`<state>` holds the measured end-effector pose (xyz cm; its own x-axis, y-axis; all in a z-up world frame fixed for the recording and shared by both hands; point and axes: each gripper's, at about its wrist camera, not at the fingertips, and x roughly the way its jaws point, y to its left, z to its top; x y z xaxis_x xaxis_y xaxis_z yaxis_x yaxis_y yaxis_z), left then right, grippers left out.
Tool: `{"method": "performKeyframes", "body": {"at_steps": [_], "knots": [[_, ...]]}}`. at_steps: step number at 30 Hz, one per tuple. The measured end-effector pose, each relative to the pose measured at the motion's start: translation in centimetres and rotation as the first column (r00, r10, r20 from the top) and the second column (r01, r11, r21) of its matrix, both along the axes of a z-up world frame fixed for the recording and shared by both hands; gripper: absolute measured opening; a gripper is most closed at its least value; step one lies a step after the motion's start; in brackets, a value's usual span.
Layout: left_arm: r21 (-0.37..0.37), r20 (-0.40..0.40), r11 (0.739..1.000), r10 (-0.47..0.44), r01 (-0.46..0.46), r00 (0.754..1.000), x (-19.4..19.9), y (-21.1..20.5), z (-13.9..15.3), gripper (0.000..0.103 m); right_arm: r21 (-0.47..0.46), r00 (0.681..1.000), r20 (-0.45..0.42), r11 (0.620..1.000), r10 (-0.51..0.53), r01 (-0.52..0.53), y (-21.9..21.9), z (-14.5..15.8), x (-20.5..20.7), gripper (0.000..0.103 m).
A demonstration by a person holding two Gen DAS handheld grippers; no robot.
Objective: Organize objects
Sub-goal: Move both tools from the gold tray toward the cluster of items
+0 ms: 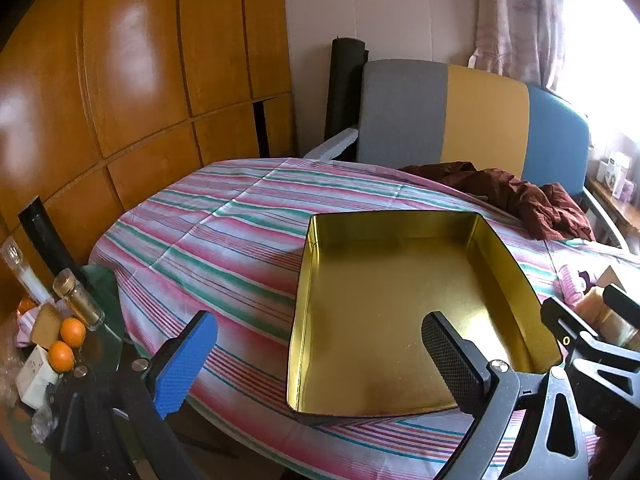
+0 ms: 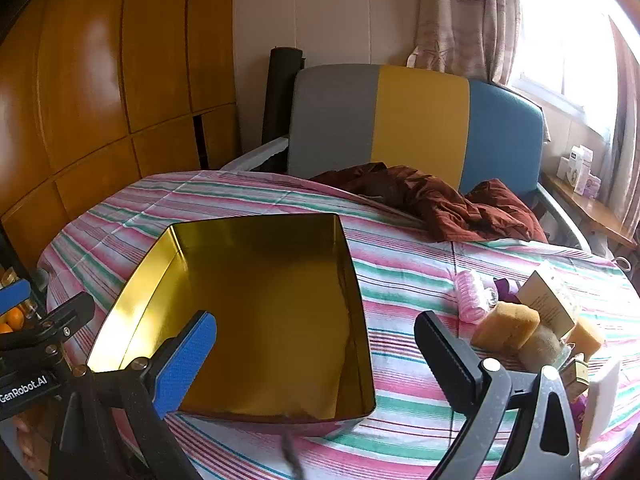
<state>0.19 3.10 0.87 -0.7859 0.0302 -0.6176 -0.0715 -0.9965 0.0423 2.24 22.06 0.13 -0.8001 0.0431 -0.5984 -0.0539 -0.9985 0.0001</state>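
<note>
Side table: far left, below the striped cloth's edge, oranges (image 1: 66,343) and a small glass bottle (image 1: 78,298); not part of the job, I judge.
Left gripper (image 1: 320,360): jaws wide apart and holding nothing, hovering over the tin's near-left corner.
Gold tin (image 2: 256,312): open, nothing inside, sitting flat on the striped tablecloth (image 1: 208,248) at centre.
Right gripper (image 2: 316,360): jaws spread, holding nothing, straddling the tin's right wall.
Loose items: right of the tin, a pink roller (image 2: 472,296), tan sponges (image 2: 506,326) and a small carton (image 2: 550,300), bunched and touching.
Step in hand: probably the first pick; take the outermost sponge, close gently since it compresses, lift clear before crossing the wall.
</note>
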Motion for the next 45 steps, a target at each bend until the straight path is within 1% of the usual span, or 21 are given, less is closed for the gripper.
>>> {"method": "performKeyframes", "body": {"at_steps": [2, 8, 23, 27, 30, 33, 35, 38, 40, 42, 43, 45], "knots": [[-0.012, -0.001, 1.000, 0.003, -0.003, 1.000, -0.1, 0.3, -0.1, 0.103, 0.003, 1.000, -0.001, 1.000, -0.003, 0.003, 0.2, 0.0, 0.0, 0.101], [-0.054, -0.003, 0.998, -0.027, 0.027, 1.000, -0.3, 1.5, -0.2, 0.103, 0.006, 1.000, -0.001, 1.000, -0.016, 0.016, 0.9, 0.1, -0.1, 0.101], [-0.070, 0.018, 0.993, -0.090, 0.091, 0.996, -0.8, 3.5, -0.5, 0.103, -0.008, 0.996, 0.001, 0.996, -0.091, 0.091, 4.3, 0.1, 0.6, 0.101], [-0.055, 0.037, 0.988, -0.145, 0.147, 0.989, -0.9, 4.4, -0.7, 0.103, -0.023, 0.992, 0.000, 0.991, -0.128, 0.128, 6.0, 0.4, 1.2, 0.101], [0.017, 0.072, 0.968, -0.253, 0.252, 0.965, -1.0, 5.1, -1.1, 0.103, -0.033, 0.988, 0.010, 0.987, -0.157, 0.158, 7.7, 0.9, 1.8, 0.101], [0.123, 0.122, 0.930, -0.361, 0.347, 0.924, -1.3, 5.9, -1.6, 0.103, -0.068, 0.982, 0.020, 0.980, -0.189, 0.190, 10.4, 1.6, 3.0, 0.101], [0.170, 0.141, 0.905, -0.413, 0.389, 0.900, -1.4, 6.8, -1.9, 0.103, -0.090, 0.973, 0.028, 0.969, -0.230, 0.232, 12.7, 2.2, 4.2, 0.101], [0.167, 0.143, 0.883, -0.461, 0.438, 0.876, -0.9, 8.7, -2.1, 0.103, -0.110, 0.952, 0.036, 0.946, -0.304, 0.306, 16.4, 3.4, 6.5, 0.101], [0.169, 0.143, 0.860, -0.505, 0.482, 0.851, -0.6, 10.0, -2.1, 0.103, -0.100, 0.932, 0.046, 0.927, -0.359, 0.362, 18.6, 4.1, 8.1, 0.101], [0.196, 0.154, 0.838, -0.540, 0.510, 0.828, -0.4, 10.8, -2.2, 0.103, -0.073, 0.910, 0.060, 0.908, -0.409, 0.413, 20.7, 4.6, 9.7, 0.101], [0.223, 0.165, 0.820, -0.565, 0.527, 0.809, -0.4, 11.4, -2.2, 0.103, -0.061, 0.900, 0.065, 0.898, -0.432, 0.435, 21.6, 4.8, 10.5, 0.101], [0.237, 0.166, 0.796, -0.598, 0.557, 0.784, 0.0, 12.5, -2.1, 0.103, -0.043, 0.875, 0.086, 0.876, -0.476, 0.481, 23.4, 5.0, 12.2, 0.101]]}}
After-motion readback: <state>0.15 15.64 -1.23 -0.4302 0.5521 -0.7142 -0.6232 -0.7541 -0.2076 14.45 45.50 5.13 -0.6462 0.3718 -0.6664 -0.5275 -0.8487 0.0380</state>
